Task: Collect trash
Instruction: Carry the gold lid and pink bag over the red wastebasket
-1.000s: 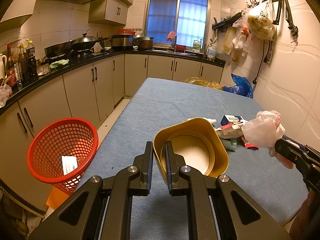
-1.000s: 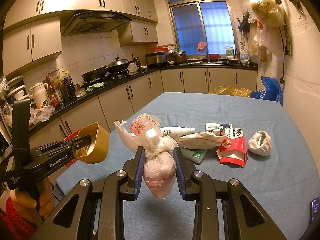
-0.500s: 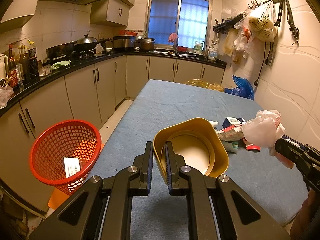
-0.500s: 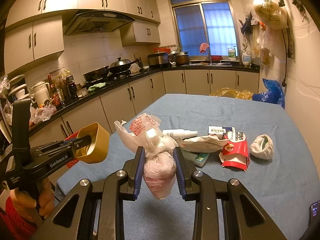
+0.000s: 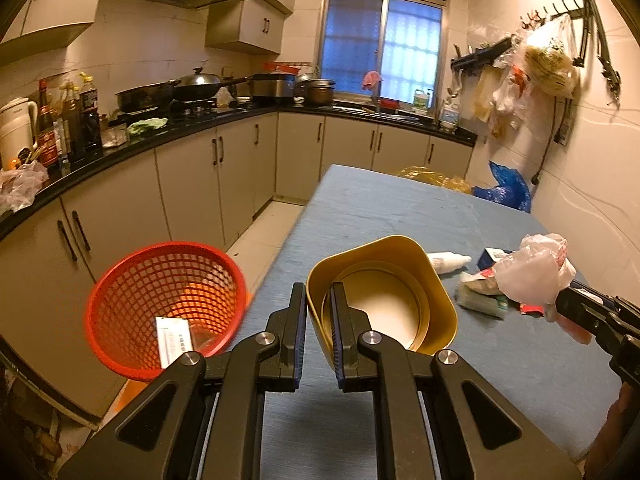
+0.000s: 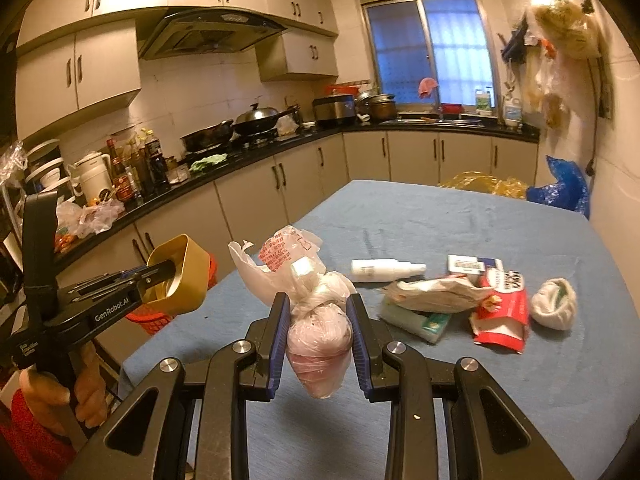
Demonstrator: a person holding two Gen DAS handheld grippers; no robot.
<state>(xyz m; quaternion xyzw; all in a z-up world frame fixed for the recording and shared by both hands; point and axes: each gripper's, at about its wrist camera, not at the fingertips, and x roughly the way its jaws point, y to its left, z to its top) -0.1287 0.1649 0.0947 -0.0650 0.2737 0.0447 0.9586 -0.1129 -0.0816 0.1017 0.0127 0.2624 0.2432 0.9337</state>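
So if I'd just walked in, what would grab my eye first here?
Probably the two loads held up over the near end of the blue table: the left tongs pinch the wall of a gold square tub, and the right tongs squeeze a knotted plastic bag with something pink inside. Next, the bright red mesh basket beside the table's left edge, and the litter pile on the cloth.

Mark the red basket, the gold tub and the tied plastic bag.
red basket (image 5: 120, 280): left wrist view, near rim.
gold tub (image 5: 436, 292): left wrist view, right wall.
tied plastic bag (image 6: 320, 336): right wrist view, pink bulge.
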